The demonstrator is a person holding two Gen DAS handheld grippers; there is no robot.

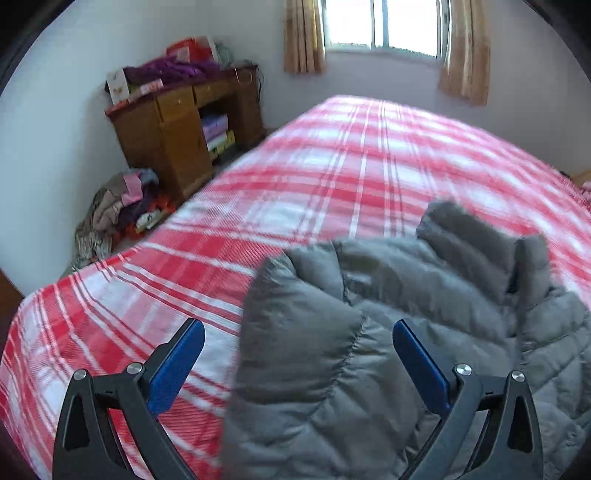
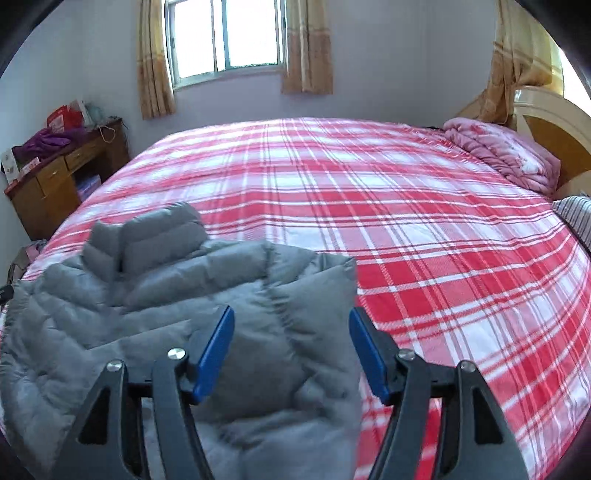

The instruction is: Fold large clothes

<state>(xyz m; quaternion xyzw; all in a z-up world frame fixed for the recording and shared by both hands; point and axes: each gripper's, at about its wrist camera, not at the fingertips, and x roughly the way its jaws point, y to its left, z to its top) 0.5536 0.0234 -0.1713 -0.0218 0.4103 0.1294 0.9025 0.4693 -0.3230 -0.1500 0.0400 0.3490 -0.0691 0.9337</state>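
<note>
Soft daylight from the overexposed, blown-out glass window (image 1: 384,26) at twelve o'clock, even brightness with faint shadows, motion blur smearing the red-and-white plaid bedcover (image 2: 406,229), strong fisheye bending, dark vignette at every corner.

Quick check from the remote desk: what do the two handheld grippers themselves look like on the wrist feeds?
Both match. The left gripper and right gripper each have matte black angular frames with triangular cutouts, round silver pivot bolts, and flat blue pads lining the fingers' inner faces. No cables, markings, hands or sleeves show.
</note>
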